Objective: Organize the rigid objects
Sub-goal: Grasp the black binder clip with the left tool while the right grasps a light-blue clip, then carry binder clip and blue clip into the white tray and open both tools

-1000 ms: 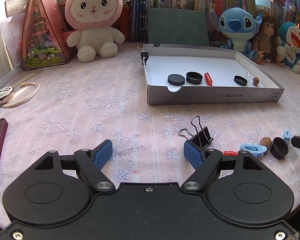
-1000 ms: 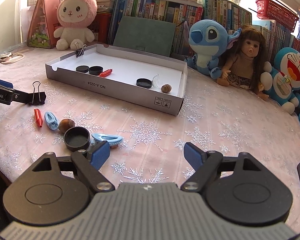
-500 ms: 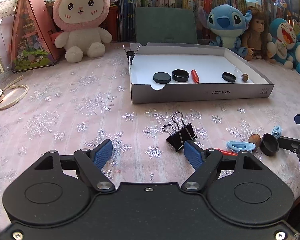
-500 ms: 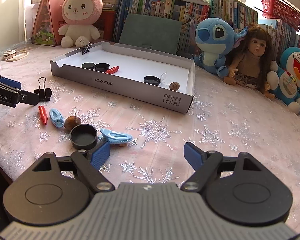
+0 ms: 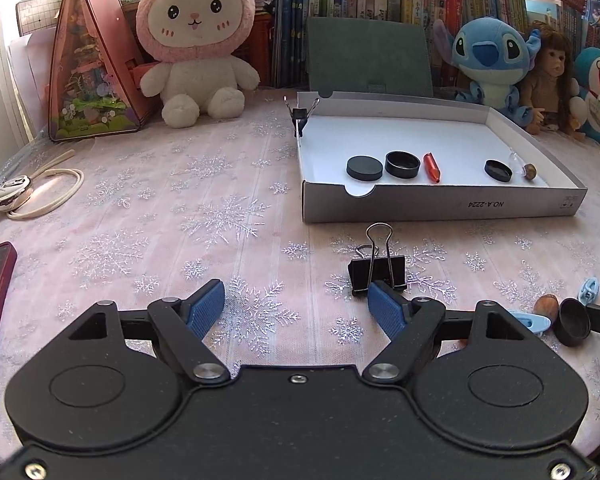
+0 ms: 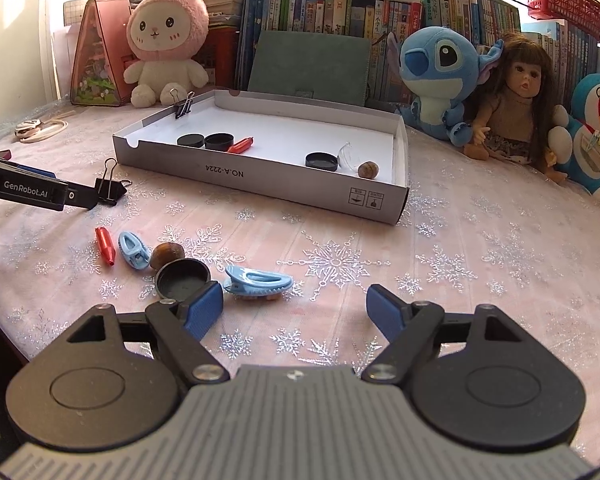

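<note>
Bookshelves and plush toys line the back, and up front a pink snowflake cloth covers the table (image 5: 148,216). Left gripper (image 5: 296,300) is low over the cloth, jaws spread wide, and its right finger tip looks to be right against the black binder clip (image 5: 377,274), which stands on the cloth just short of the white cardboard box (image 5: 440,210); contact is hard to confirm. From the right wrist view that same clip (image 6: 109,193) shows at the tip of the left gripper's finger.

Over to the right gripper (image 6: 295,306): jaws wide apart too, nothing between them. Its left finger sits just beside the black cap (image 6: 182,280), with a blue hair clip (image 6: 258,282) lying just ahead of the gap. Further left along the cloth: a brown nut (image 6: 167,254) touching the cap, a smaller blue clip (image 6: 133,250), then a red bullet-shaped piece (image 6: 105,245).

Inside the box, already in place: a flat black disc (image 5: 364,167), a black cap (image 5: 402,164), a red piece (image 5: 432,166), another black lid (image 5: 498,170) and a nut (image 5: 530,171). A second binder clip (image 5: 300,114) grips the box's far left corner.
</note>
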Motion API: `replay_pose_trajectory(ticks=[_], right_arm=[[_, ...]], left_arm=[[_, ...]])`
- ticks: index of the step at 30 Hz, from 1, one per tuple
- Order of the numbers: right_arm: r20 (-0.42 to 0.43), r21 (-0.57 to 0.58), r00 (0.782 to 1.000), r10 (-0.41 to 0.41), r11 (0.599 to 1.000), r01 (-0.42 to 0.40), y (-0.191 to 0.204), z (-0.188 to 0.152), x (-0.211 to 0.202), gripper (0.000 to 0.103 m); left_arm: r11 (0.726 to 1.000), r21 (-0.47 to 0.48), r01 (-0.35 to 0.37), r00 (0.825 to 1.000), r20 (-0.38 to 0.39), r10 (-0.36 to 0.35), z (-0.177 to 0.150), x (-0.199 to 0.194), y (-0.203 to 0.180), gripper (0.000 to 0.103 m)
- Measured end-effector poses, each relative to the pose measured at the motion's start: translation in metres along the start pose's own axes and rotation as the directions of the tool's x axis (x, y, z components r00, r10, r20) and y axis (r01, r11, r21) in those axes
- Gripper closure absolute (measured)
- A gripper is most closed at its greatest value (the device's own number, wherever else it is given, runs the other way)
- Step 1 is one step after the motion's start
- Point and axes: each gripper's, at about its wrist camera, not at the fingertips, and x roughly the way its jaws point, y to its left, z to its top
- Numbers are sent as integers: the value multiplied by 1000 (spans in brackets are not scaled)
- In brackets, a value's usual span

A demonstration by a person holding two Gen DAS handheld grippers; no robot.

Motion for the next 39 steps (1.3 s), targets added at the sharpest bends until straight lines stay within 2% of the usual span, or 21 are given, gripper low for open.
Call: replay_pose_trajectory(ticks=[2,8,14,17,20,22,31,39], right_arm=[[2,5,1000,5,1000,-5,1,0,1,18],[10,15,1000,19,1000,-19,4,2,3,25],[18,37,999,31,999,-32,6,3,3,34],[21,43,999,33,998,-34,6,3,2,43],[23,49,999,35,998,-36,7,3,1,53],[26,52,999,37,998,-38,7,3,1,58],[46,46,999,28,999,-30,8,8,-1,58],[58,91,998,12,996,-17,-3,36,5,58]], left_arm=[[1000,-2,7,1000,6,-7,0,-1,-1,26],[993,31,112,993,34,-113,-1,-12,-14,26],[992,34,123,992,29,-124,3,-2,-26,29],[992,20,123,992,29,-123,4,4,-27,36],[993,44,108,993,34,-109,4,8,-31,53],[994,59,97,994,42,-100,3,9,-34,72],[991,43,124,990,58,-127,11,-8,-36,73],[985,31,170,983,60,-171,44,-15,-34,73]])
